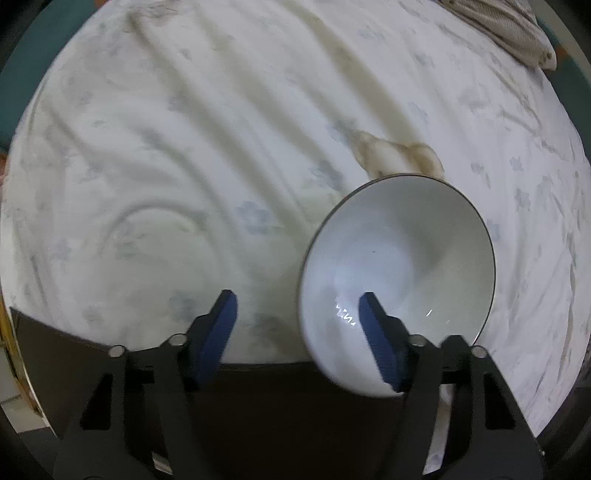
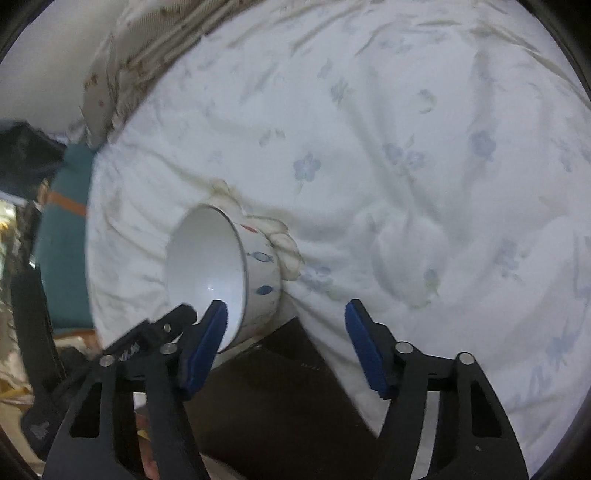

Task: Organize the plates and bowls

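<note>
A white bowl (image 1: 406, 240) with a thin dark rim sits on the flowered bedsheet (image 1: 184, 147). My left gripper (image 1: 297, 297) is open and straddles the bowl's near wall: one blue pad is inside the bowl, the other outside and clear of it. In the right wrist view the bowl (image 2: 210, 258) shows blue and red marks on its outside and looks tilted, its mouth facing left. My right gripper (image 2: 286, 305) is open at the bowl's lower side, its left pad by the rim and its right pad far off. One of the left gripper's fingers (image 2: 173, 317) shows beside it.
The sheet has a brownish stain (image 1: 399, 155) just beyond the bowl. A dark flat board (image 2: 280, 387) lies at the bed's near edge under both grippers. A striped pillow (image 1: 509, 33) lies at the far corner. A teal object (image 2: 62, 240) stands left of the bed.
</note>
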### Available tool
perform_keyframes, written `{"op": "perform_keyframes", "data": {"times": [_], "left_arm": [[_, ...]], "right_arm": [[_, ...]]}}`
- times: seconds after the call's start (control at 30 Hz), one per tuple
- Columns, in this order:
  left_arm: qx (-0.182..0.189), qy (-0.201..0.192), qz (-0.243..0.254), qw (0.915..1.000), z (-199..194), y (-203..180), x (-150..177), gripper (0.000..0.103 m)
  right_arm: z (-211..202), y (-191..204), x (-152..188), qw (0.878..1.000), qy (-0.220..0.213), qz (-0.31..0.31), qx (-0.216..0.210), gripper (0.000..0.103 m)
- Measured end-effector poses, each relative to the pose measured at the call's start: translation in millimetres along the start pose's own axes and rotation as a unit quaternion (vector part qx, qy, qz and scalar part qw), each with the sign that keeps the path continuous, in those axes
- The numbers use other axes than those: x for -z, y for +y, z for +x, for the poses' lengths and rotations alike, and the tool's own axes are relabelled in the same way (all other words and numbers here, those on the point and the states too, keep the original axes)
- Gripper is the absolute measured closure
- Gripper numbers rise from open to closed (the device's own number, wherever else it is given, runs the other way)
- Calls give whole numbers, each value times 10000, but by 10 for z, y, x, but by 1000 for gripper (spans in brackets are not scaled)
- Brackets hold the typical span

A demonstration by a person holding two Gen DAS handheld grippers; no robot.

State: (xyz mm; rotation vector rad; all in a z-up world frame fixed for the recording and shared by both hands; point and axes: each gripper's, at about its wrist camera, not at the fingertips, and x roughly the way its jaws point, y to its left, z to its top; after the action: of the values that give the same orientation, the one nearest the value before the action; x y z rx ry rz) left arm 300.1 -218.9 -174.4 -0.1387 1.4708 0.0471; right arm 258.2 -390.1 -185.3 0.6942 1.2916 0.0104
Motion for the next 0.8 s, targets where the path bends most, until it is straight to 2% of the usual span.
{"op": "perform_keyframes", "data": {"times": [0.07, 0.1, 0.13, 0.17, 0.23, 0.27, 0.33, 0.43, 0.53, 0.7, 0.8], "left_arm": [[-46, 34, 158, 9999, 72, -93, 9, 54], [-35, 49, 227, 9997, 102, -135, 16, 62], [54, 2, 301, 9995, 116, -188, 33, 70], [69, -50, 336, 9994, 111, -222, 42, 73], [-129, -166, 437, 9988, 59, -298, 74, 78], [-178, -176, 460, 9986, 32, -314, 80, 81], [-261, -275, 584, 9976, -85, -339, 111, 90], [-272, -327, 654, 9970, -265, -321, 183, 95], [-223, -369, 682, 9967, -486, -233, 351, 95], [97, -689, 716, 9950, -1042, -78, 718, 94], [123, -926, 777, 9926, -1416, 44, 1021, 93]], "right_arm": [[88, -12, 3, 9999, 49, -65, 145, 43], [122, -29, 1, 9998, 66, -65, 171, 46], [133, -47, -6, 9998, 69, -53, 187, 51], [136, -76, -18, 9998, 68, -43, 177, 60], [170, -88, -23, 9999, 87, -87, 50, 72], [182, -75, -41, 9998, 116, -114, -106, 84], [167, -57, -39, 9997, 105, -141, -167, 94], [121, -60, -3, 9997, 26, -231, -94, 94], [16, -79, 44, 9995, 39, -137, -295, 94], [-440, 70, 304, 9972, -129, -569, -457, 93], [-739, 167, 492, 9943, -317, -802, -625, 94]]}}
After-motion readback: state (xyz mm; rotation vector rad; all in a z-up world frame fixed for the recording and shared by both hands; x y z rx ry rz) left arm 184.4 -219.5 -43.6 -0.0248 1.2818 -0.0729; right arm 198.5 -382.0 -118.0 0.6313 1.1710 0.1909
